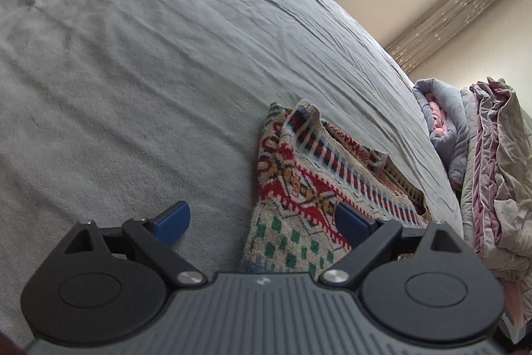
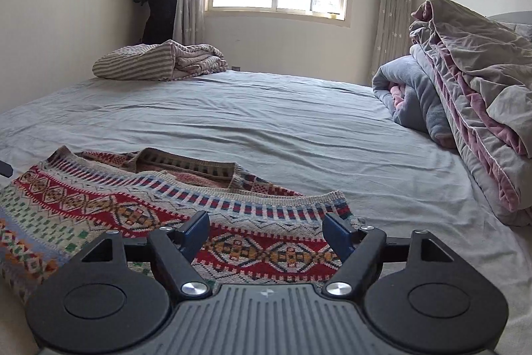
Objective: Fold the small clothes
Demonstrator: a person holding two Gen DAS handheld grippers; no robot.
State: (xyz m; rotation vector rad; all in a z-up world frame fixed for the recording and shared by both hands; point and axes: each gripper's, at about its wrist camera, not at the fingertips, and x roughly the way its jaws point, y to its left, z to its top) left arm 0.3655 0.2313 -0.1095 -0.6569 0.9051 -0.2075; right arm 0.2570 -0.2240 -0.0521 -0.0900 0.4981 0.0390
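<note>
while sweater lies flat | left tool spread | right tool spread

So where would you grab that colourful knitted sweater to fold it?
Probably by the striped edge band, which lies across the sweater as a free, slightly raised border. The right gripper is open over the pattern just short of it, so come in low from the near side and pinch the band. The left gripper, also open, sits at the sweater's other end and could take that side.
</note>
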